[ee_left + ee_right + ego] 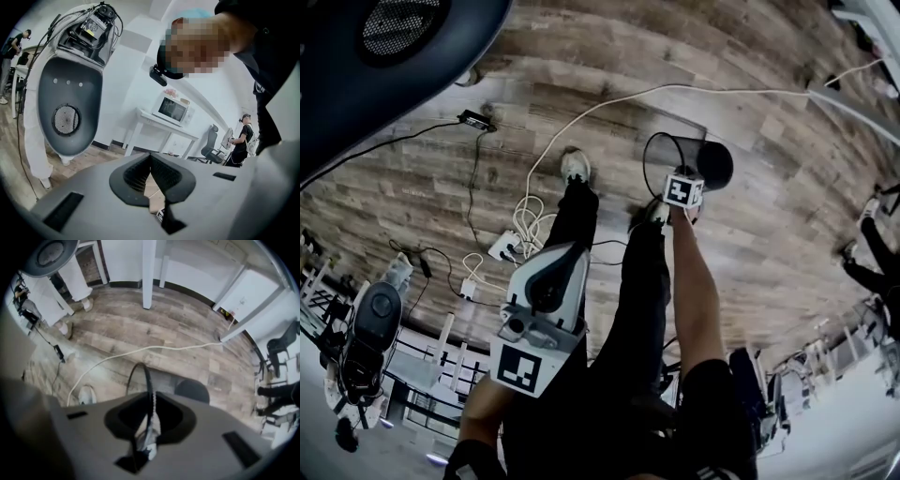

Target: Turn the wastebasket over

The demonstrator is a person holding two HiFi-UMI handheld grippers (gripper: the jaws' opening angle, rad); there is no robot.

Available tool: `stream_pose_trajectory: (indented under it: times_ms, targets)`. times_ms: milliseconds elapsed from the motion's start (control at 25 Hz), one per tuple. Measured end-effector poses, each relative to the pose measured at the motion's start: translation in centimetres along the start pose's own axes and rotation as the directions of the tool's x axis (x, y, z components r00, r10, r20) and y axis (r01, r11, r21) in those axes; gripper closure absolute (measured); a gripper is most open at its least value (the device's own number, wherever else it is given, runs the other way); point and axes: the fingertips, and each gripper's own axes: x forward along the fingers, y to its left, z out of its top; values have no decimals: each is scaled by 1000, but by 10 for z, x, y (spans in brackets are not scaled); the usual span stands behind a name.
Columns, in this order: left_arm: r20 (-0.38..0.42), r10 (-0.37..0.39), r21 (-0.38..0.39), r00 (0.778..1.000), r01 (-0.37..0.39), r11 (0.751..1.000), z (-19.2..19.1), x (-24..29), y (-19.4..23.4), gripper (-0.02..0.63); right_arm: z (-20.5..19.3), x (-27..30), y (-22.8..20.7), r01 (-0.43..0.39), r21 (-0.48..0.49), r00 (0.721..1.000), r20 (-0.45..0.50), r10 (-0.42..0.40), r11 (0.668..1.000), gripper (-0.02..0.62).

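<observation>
The black mesh wastebasket (692, 155) sits on the wood floor (750, 94), just ahead of the person's 2 shoes (575, 167). It is tipped well off upright. Its round open rim faces the shoes and its dark solid base points away from them.

The right claw (151, 403) comes down from straight above the wastebasket and pinches the near part of the rim. In the right gripper view the thin black rim runs up between the 2 pads, which press on it from both sides.

The left claw (151, 161) is well apart from the wastebasket, held back near the person's body. Its 2 ribbed pads are pressed together with nothing between them.

A white cable (609, 101) curves across the floor just beyond the wastebasket and runs on to a coil beside the shoes.
</observation>
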Motion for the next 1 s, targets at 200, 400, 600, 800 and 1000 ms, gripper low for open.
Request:
stream_pose_trajectory:
  times_ms: [200, 400, 600, 800, 1000]
  targets:
    - [-10, 25, -15, 1000, -25, 1000, -6, 4, -9, 571, -1, -18, -26, -4, 17, 1000, 13, 4, 1000, 535]
    - [-30, 29, -45, 999, -31, 999, -23, 11, -28, 571, -5, -30, -60, 4, 37, 999, 39, -6, 999, 541]
    - [-43, -5, -84, 999, 1, 996, -38, 23, -50, 571, -3, -39, -79, -37, 82, 997, 67, 31, 996, 545]
    - [-55, -30, -86, 998, 26, 996, -48, 25, -64, 571, -3, -46, -82, -74, 90, 994, 84, 66, 993, 546]
    - [-121, -21, -120, 992, 7, 993, -75, 29, -54, 569, -3, -54, -76, -112, 111, 991, 85, 103, 988, 546]
